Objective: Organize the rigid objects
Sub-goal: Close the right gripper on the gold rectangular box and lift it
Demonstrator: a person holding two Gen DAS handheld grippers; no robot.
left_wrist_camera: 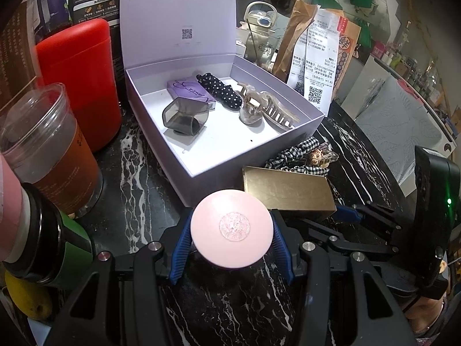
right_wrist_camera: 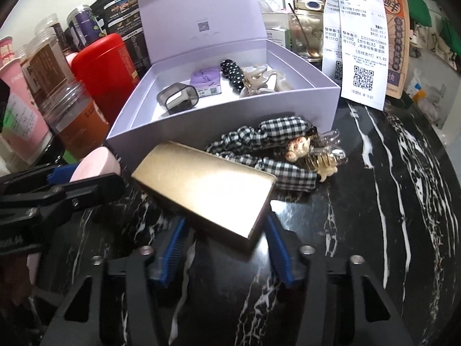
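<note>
My left gripper (left_wrist_camera: 232,232) is shut on a round pink compact (left_wrist_camera: 232,227); its blue pads press both sides, just above the black marble table. In the right wrist view the compact (right_wrist_camera: 95,164) shows at far left. My right gripper (right_wrist_camera: 224,238) is shut on a flat gold box (right_wrist_camera: 207,184), which lies slanted in front of the open lavender box (right_wrist_camera: 230,112). That box (left_wrist_camera: 201,184) holds a grey translucent case (left_wrist_camera: 184,115), a small purple carton (left_wrist_camera: 190,89), a polka-dot clip (left_wrist_camera: 220,90) and a beige claw clip (left_wrist_camera: 265,106).
A checked scrunchie (right_wrist_camera: 268,141) and a pig-shaped clip (right_wrist_camera: 299,147) lie beside the gold box. A red canister (left_wrist_camera: 83,80) and a clear jar (left_wrist_camera: 49,144) crowd the left. Receipts on a paper bag (left_wrist_camera: 319,57) and a glass bottle (left_wrist_camera: 259,37) stand behind.
</note>
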